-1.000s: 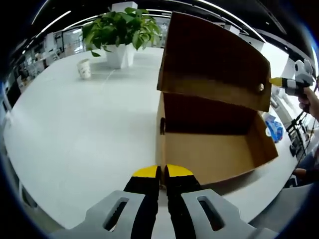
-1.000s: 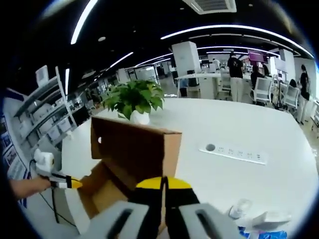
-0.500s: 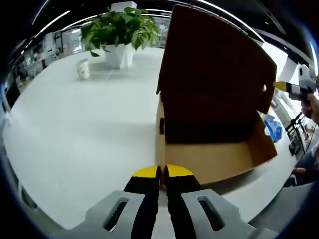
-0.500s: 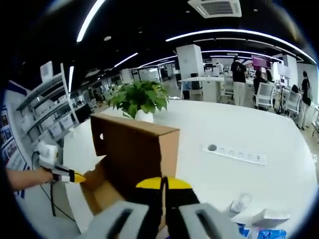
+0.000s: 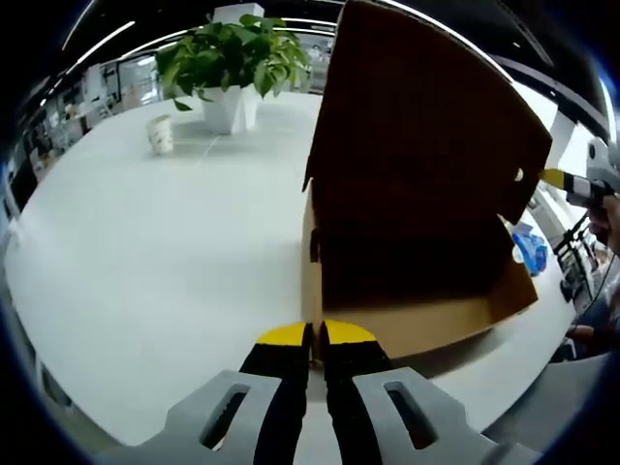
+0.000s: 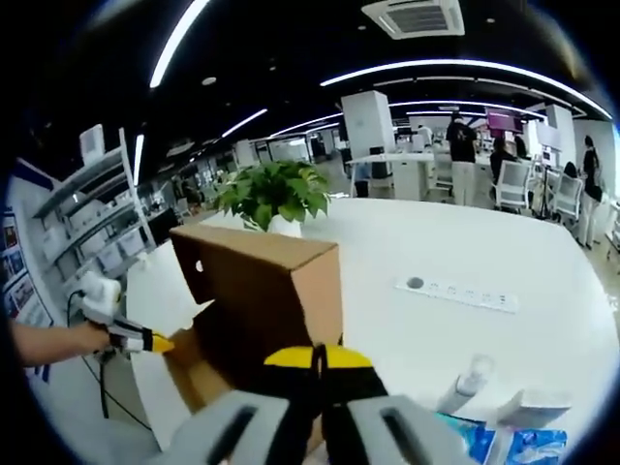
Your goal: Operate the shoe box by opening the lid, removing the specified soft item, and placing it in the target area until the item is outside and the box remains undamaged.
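A brown cardboard shoe box point(image 5: 407, 320) is sitting on a wide white surface point(image 5: 155, 242), with its lid point(image 5: 421, 145) standing raised and tilted back over the open base. In the left gripper view the lid's dark underside is facing the camera and is hiding most of the inside of the box, so whatever is lying in it cannot be made out. The left gripper point(image 5: 316, 336) is resting at the near left corner of the box, its yellow-tipped jaws pressed together, with the edge of the box wall running right up to the line between them; whether they are pinching that wall I cannot tell.

In the right gripper view the right gripper point(image 6: 316, 356) is sitting against the near edge of the box point(image 6: 257, 300), jaws likewise clenched together, and whether anything is caught between them is not clear. The left gripper point(image 6: 145, 339) is also showing here at the left, held in a person's hand.

A potted plant point(image 5: 232, 63) and a small paper cup point(image 5: 162, 134) are standing well behind the box. A white power strip point(image 6: 460, 294) is lying on the surface to the right, and a blue-and-white packet point(image 6: 504, 441) is lying near the bottom edge.
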